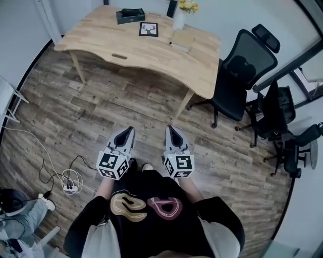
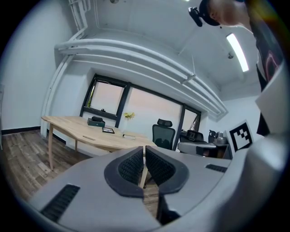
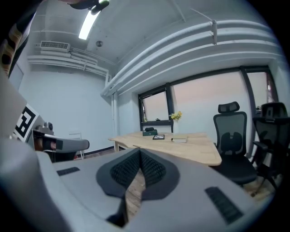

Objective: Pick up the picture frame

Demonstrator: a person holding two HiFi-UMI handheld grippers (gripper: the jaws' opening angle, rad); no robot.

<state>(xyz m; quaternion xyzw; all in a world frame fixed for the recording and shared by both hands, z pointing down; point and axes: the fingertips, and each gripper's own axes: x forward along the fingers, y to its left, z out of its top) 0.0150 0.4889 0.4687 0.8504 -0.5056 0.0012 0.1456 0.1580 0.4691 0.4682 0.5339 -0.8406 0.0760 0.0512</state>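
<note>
Both grippers are held side by side over the wood floor (image 1: 101, 116) in front of the person, well short of the bench (image 1: 151, 55). The left gripper (image 1: 128, 132) and the right gripper (image 1: 171, 132) each have their jaws closed together with nothing between them. The black picture frame (image 1: 148, 29) lies flat on the far part of the bench, between a dark green box (image 1: 130, 15) and a pale book (image 1: 182, 39), near a white vase of yellow flowers (image 1: 180, 16).
</note>
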